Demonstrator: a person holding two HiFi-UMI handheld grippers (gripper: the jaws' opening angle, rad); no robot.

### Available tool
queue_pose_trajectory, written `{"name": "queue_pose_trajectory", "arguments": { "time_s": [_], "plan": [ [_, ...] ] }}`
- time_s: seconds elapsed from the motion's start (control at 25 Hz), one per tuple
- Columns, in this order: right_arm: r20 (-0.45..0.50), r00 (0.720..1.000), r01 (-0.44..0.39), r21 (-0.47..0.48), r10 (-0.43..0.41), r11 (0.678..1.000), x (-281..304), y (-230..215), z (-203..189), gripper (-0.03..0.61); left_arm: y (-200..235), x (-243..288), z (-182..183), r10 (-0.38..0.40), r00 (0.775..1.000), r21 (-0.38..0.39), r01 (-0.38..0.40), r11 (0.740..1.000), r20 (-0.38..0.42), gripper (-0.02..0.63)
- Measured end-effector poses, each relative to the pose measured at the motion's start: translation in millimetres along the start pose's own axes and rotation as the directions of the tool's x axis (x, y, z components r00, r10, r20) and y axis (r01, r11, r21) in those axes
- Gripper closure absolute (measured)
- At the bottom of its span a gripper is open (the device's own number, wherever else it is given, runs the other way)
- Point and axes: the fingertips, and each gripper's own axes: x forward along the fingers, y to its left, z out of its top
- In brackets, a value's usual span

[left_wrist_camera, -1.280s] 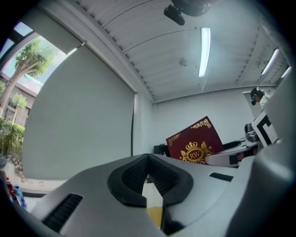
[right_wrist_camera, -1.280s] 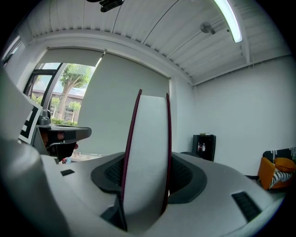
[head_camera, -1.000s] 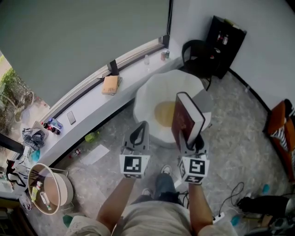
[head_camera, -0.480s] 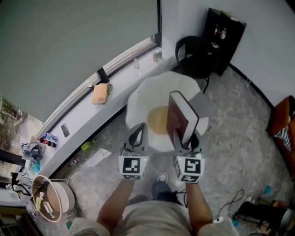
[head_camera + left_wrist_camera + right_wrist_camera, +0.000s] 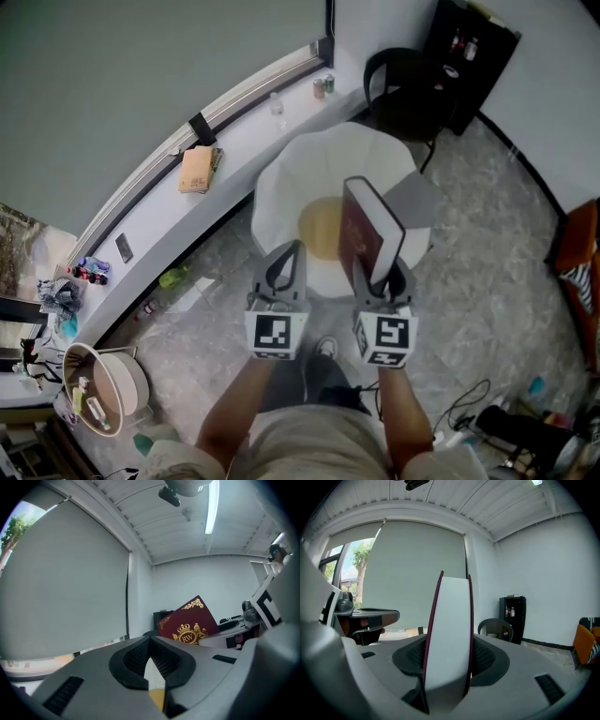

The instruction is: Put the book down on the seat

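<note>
Well, the book (image 5: 372, 234) stands upright on edge in the air, its dark red cover turned toward the left. Its lower end is pinched between the jaws of the right gripper (image 5: 380, 272). In the right gripper view the white page block (image 5: 447, 634) fills the gap between the two pads. The left gripper (image 5: 286, 253) hangs just beside the book on its left, apart from it. Its jaws are pressed together at the tips with nothing between them.

From the head view the book sits over the near right part of the round white seat (image 5: 319, 169). The seat's yellow middle (image 5: 319, 230) lies bare to the left of the book. A grey flat piece (image 5: 412, 202) rests at the seat's right edge, just beyond the book. The stone floor (image 5: 487, 272) is open on the near side and to the right of the seat.

Behind the seat the curved window ledge (image 5: 253, 136) runs close by, carrying a brown booklet (image 5: 199, 169) and cans (image 5: 323, 86). A black chair (image 5: 403, 89) stands against the seat's far rim, with a black cabinet (image 5: 473, 52) beyond it. A round basket (image 5: 103, 389) stands well apart, near left.
</note>
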Motion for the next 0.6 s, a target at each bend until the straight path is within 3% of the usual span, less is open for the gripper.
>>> {"name": "queue_pose_trajectory", "arguments": {
  "time_s": [0.36, 0.6],
  "plan": [
    [-0.112, 0.993, 0.029, 0.008, -0.028, 1.0, 58, 15, -55, 0.344, 41, 39, -65, -0.039, 0.996, -0.035, 0.037, 0.999, -0.084, 0.606],
    [-0.203, 0.979, 0.031, 0.015, -0.027, 0.999, 111, 30, -115, 0.344, 77, 71, -127, -0.034, 0.992, -0.072, 0.025, 0.997, -0.12, 0.606]
  ]
}}
